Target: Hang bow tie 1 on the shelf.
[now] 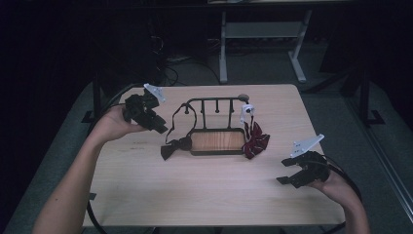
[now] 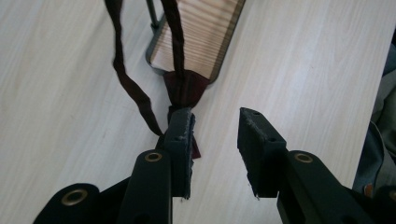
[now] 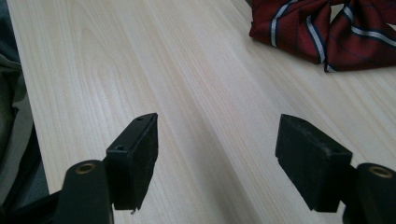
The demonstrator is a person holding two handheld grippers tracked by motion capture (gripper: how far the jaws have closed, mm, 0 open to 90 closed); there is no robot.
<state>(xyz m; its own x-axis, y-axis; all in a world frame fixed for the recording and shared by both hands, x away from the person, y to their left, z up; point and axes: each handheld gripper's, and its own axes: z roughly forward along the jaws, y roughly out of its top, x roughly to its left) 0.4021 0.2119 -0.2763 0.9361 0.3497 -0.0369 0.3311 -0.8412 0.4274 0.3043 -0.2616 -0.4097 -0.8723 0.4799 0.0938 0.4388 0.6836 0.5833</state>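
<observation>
Both grippers' jaws stood parted over my pale tabletop (image 1: 195,190): left gripper (image 2: 215,130) just beside the dark bow tie (image 2: 186,88) at the rack's tray (image 2: 196,39), right gripper (image 3: 217,149) idle.

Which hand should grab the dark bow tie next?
Probably the left. The left gripper hangs right over the dark bow tie, its fingers apart, one beside the knot. The right gripper sits far off, near the table's right edge.

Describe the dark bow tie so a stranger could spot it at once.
Find the black rack with a wooden base mid-table. The dark bow tie lies at the base's left end, strap looped up over the rack. Its neighbour at the right end, the red striped bow tie, is brighter.
</observation>
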